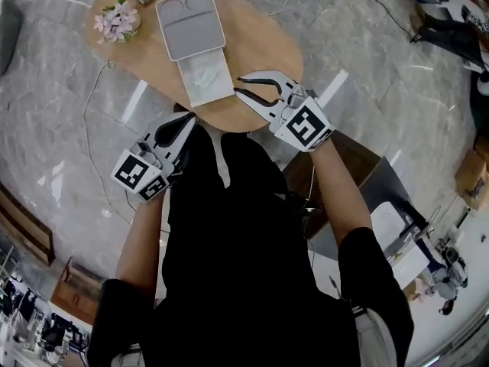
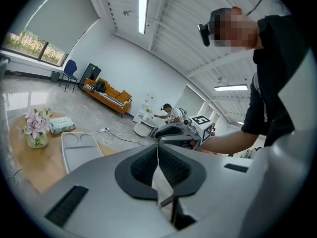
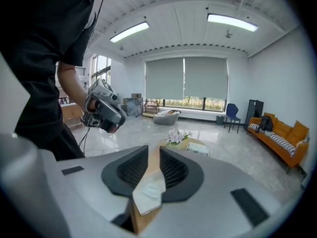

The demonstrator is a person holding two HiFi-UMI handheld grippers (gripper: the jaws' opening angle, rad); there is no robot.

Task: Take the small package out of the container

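The left gripper (image 1: 183, 125) is hanging at the near edge of the wooden table (image 1: 267, 44), short of the open container (image 1: 226, 73) and off its left corner. Its jaws are pressing together with nothing between them.

The small package (image 1: 205, 79) is lying inside the container's shallow base, a pale, crumpled wrapper near the middle of it. The base is stretching lengthwise from the hinged lid (image 1: 191, 21) toward the person. The package seems to be lying along that same line, though its ends are too faint to say which way it is pointing.

The right gripper (image 1: 238, 84) is sitting just beside the container's right rim, its tips pointing across at the package. Its jaws are standing partly apart and gripping nothing, and the package is showing through the gap between them.

I judge that the right hand is the nearer one. It is facing the package side-on, so a short reach leftward over the rim is looking like the natural approach.
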